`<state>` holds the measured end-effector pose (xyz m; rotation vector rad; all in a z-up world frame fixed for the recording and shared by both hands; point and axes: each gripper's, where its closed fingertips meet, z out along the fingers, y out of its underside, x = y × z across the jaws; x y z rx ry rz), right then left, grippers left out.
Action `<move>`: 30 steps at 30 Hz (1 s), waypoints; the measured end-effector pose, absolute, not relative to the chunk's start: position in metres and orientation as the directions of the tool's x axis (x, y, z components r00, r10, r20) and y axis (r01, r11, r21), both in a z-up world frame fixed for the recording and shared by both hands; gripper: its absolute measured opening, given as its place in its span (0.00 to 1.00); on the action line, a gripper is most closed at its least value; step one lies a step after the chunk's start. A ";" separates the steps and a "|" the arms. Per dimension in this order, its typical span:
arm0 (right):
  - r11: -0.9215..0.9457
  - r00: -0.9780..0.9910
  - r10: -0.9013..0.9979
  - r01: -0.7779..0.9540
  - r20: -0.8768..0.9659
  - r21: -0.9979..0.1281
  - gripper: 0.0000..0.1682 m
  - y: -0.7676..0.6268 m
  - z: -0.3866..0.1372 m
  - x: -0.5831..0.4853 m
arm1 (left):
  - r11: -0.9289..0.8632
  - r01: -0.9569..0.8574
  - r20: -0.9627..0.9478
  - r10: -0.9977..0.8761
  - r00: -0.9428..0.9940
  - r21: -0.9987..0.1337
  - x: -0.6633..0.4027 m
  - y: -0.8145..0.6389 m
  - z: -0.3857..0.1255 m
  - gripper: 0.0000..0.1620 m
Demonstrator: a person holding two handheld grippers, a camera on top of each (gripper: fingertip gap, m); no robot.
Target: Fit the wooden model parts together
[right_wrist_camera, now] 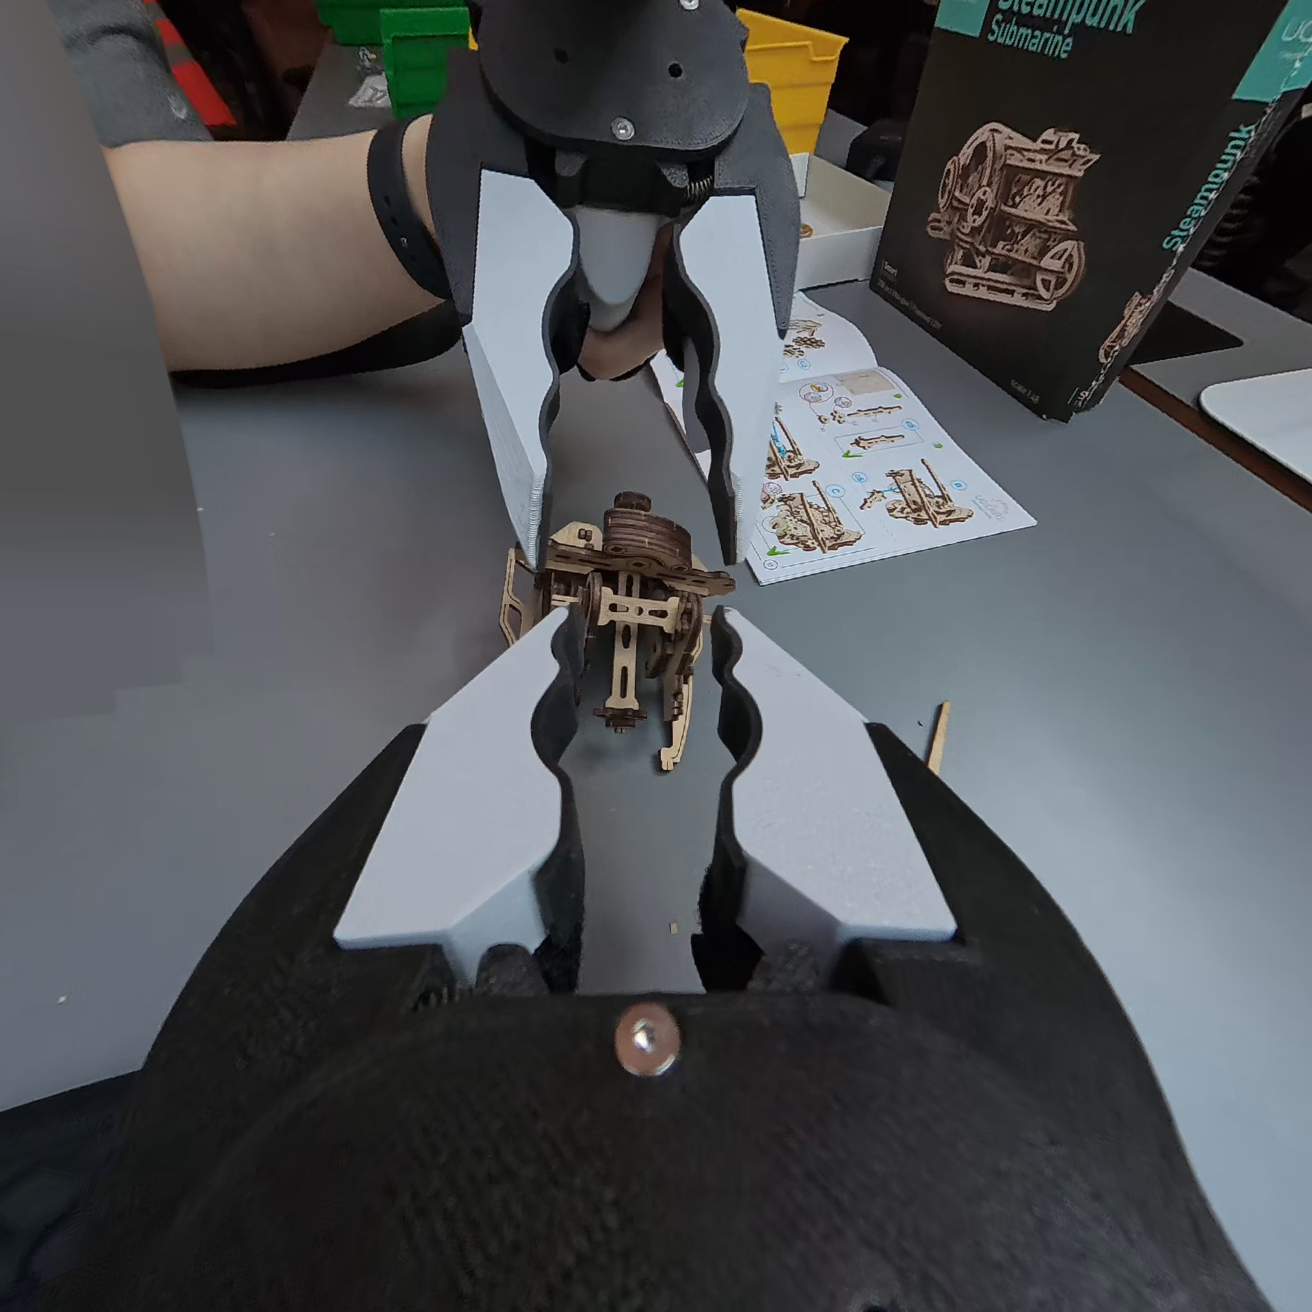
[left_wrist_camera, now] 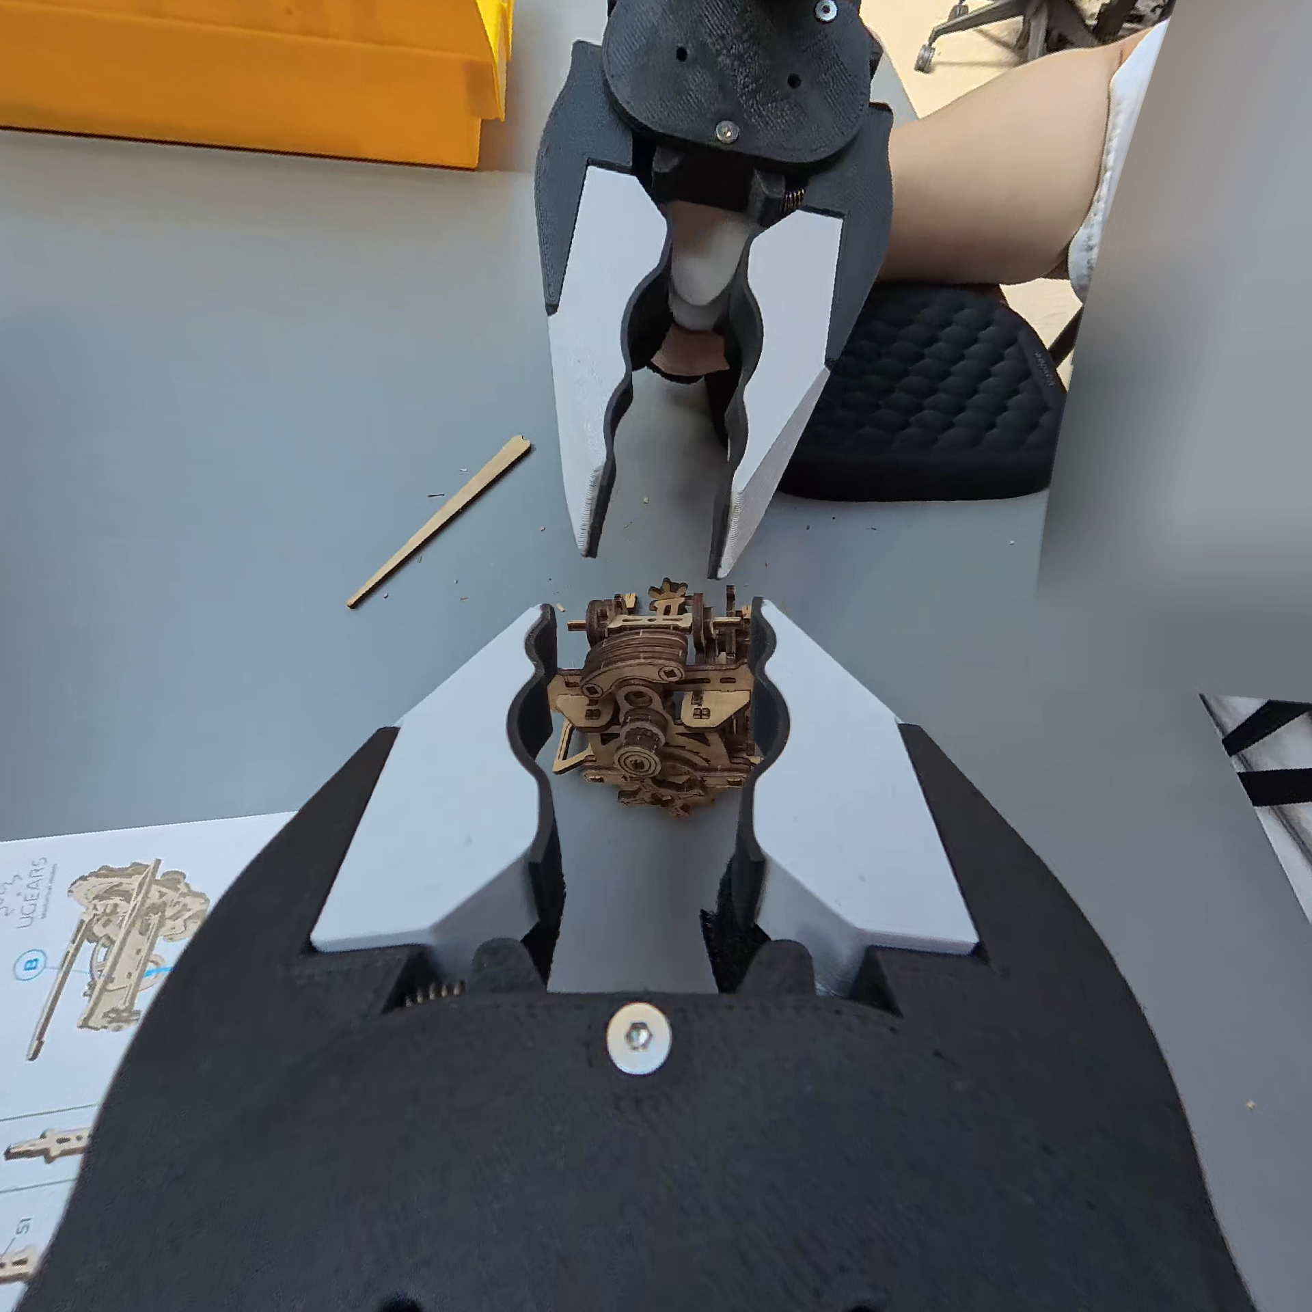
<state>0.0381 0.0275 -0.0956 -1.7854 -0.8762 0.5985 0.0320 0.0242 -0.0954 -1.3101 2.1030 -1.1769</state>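
A partly built wooden model [left_wrist_camera: 653,703] of gears and plates sits on the grey table [left_wrist_camera: 213,426]. My left gripper [left_wrist_camera: 652,614] is shut on the wooden model, one finger on each side. In the right wrist view the left gripper [right_wrist_camera: 632,557] comes in from the far side over the model [right_wrist_camera: 625,596]. My right gripper [right_wrist_camera: 639,618] is open, and its fingertips [right_wrist_camera: 561,625] flank the model's near end with a gap on the right side. In the left wrist view the right gripper [left_wrist_camera: 653,557] faces mine just beyond the model. A thin loose wooden stick [left_wrist_camera: 440,522] lies on the table, and it shows in the right wrist view too [right_wrist_camera: 938,738].
An instruction sheet [right_wrist_camera: 887,454] lies by the model, with a dark kit box [right_wrist_camera: 1051,213] standing behind it. Yellow bins [left_wrist_camera: 248,71] and green bins [right_wrist_camera: 419,57] stand at the table's far side. A black cushioned seat [left_wrist_camera: 937,397] is past the table edge. A person's forearm [right_wrist_camera: 270,255] rests on the table. The tips of both grippers are at nearly the same place. The thin loose wooden stick [left_wrist_camera: 440,522] is about 9 cm from my right fingertips.
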 end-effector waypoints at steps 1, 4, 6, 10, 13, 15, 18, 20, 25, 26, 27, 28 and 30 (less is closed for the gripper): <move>-0.245 0.608 0.793 0.264 -0.036 -0.933 0.24 0.028 -0.096 0.037 | 0.214 -0.539 0.090 -0.871 -0.482 -0.814 0.032 0.025 -0.095 0.32; -0.327 0.592 0.795 0.233 -0.134 -0.916 0.31 0.029 -0.106 0.034 | 0.188 -0.531 0.103 -0.877 -0.470 -0.826 0.035 0.027 -0.092 0.32; -0.337 0.590 0.795 0.232 -0.143 -0.912 0.29 0.031 -0.110 0.033 | 0.164 -0.540 0.102 -0.898 -0.428 -0.826 0.039 0.033 -0.092 0.24; -0.347 0.576 0.800 0.218 -0.167 -0.912 0.27 0.033 -0.109 0.033 | 0.122 -0.537 0.136 -0.899 -0.416 -0.834 0.039 0.037 -0.090 0.27; -0.365 0.554 0.811 0.230 -0.187 -0.902 0.27 0.033 -0.112 0.029 | 0.051 -0.521 0.183 -0.903 -0.388 -0.852 0.042 0.042 -0.086 0.31; -0.361 0.550 0.816 0.242 -0.180 -0.901 0.27 0.033 -0.114 0.028 | 0.012 -0.510 0.212 -0.901 -0.379 -0.860 0.042 0.043 -0.085 0.31; -0.347 0.554 0.818 0.260 -0.156 -0.901 0.26 0.033 -0.114 0.027 | 0.017 -0.535 0.248 -0.874 -0.419 -0.845 0.035 0.036 -0.093 0.34; -0.348 0.559 0.817 0.277 -0.144 -0.896 0.26 0.033 -0.114 0.027 | 0.045 -0.561 0.249 -0.864 -0.437 -0.827 0.030 0.032 -0.101 0.35; -0.380 0.574 0.803 0.287 -0.160 -0.879 0.26 0.034 -0.115 0.026 | 0.035 -0.577 0.274 -0.856 -0.438 -0.816 0.029 0.028 -0.107 0.39; -0.389 0.574 0.801 0.284 -0.169 -0.876 0.26 0.034 -0.116 0.025 | 0.028 -0.582 0.280 -0.857 -0.433 -0.813 0.030 0.029 -0.108 0.39; -0.396 0.571 0.801 0.280 -0.180 -0.874 0.26 0.034 -0.116 0.025 | 0.025 -0.584 0.280 -0.860 -0.426 -0.811 0.031 0.029 -0.108 0.37; -0.403 0.567 0.801 0.274 -0.192 -0.873 0.26 0.033 -0.116 0.024 | 0.029 -0.585 0.273 -0.865 -0.421 -0.811 0.032 0.030 -0.110 0.35; -0.415 0.563 0.799 0.264 -0.210 -0.871 0.26 0.033 -0.116 0.023 | 0.038 -0.580 0.259 -0.870 -0.420 -0.814 0.032 0.030 -0.111 0.32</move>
